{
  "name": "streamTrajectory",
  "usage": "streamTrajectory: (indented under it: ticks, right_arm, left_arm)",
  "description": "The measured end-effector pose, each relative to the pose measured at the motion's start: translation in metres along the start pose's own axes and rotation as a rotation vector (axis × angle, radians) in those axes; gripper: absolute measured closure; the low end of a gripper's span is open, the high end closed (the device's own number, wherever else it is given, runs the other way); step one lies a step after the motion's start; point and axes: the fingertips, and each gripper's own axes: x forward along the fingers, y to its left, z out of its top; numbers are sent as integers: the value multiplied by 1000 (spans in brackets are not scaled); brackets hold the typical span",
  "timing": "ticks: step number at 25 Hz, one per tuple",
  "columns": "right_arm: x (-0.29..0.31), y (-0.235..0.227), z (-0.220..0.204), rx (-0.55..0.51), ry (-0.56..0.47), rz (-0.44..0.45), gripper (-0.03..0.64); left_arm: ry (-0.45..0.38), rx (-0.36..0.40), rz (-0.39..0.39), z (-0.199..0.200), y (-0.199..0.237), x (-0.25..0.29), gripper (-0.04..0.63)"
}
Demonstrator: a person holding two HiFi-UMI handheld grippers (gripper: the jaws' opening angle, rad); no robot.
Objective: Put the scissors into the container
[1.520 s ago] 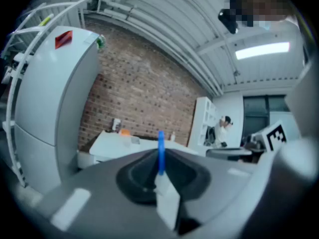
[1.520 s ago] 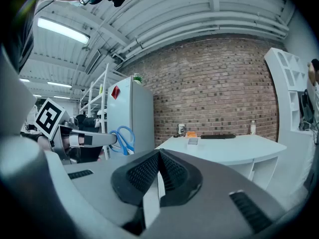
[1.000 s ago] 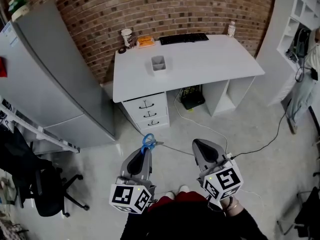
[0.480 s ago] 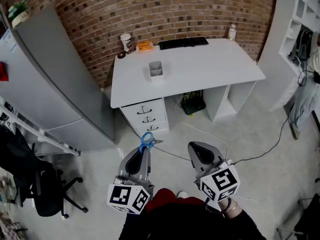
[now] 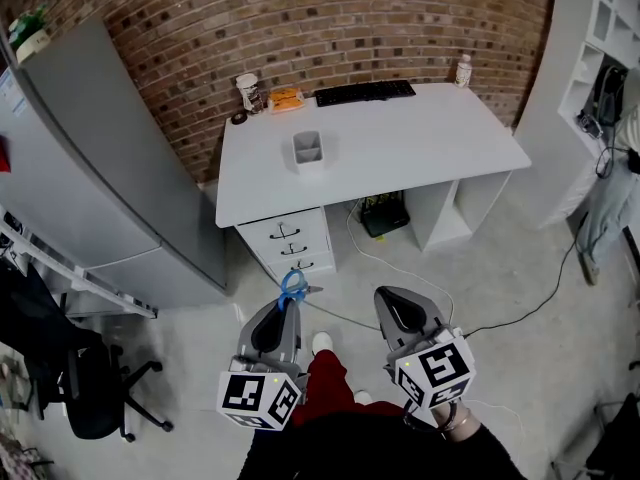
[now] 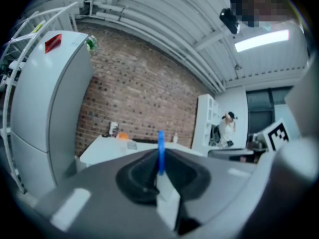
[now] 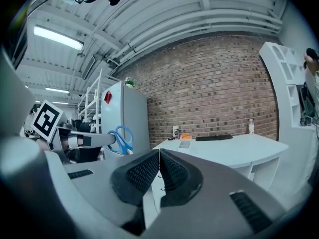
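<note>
Blue-handled scissors (image 5: 293, 288) stick out of my left gripper (image 5: 283, 312), whose jaws are shut on them; the handle loops point toward the desk. In the left gripper view the scissors (image 6: 160, 151) show edge-on as a thin blue strip between the pads. From the right gripper view the scissors (image 7: 121, 139) and the left gripper appear at the left. My right gripper (image 5: 397, 311) is shut with nothing in it, its pads (image 7: 159, 172) touching. The grey container (image 5: 308, 150) stands on the white desk (image 5: 400, 148), left of centre, well ahead of both grippers.
A grey fridge (image 5: 90, 168) stands left of the desk. A keyboard (image 5: 364, 92), a cup (image 5: 247, 92), an orange item (image 5: 285, 97) and a bottle (image 5: 463, 69) line the desk's back. Cables (image 5: 420, 263) cross the floor. A black office chair (image 5: 75, 378) sits at lower left, white shelves (image 5: 600, 28) and a person at right.
The view has shifted a little toward the desk as the person steps forward; a shoe and a red trouser leg now show between the grippers. Both grippers keep their grip state.
</note>
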Motion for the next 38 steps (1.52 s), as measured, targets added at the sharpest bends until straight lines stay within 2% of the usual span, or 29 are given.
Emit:
streamTrajectory:
  ticks: [23, 32, 38]
  right_arm:
    - [121, -32, 3, 3, 64, -2, 607]
    - [180, -47, 5, 16, 92, -40, 607]
    - [219, -53, 6, 61, 104, -46, 607]
  left_arm:
    - [9, -43, -15, 6, 88, 104, 566]
    - [43, -62, -52, 7, 127, 153, 566]
    - [65, -58, -71, 7, 154, 179, 566]
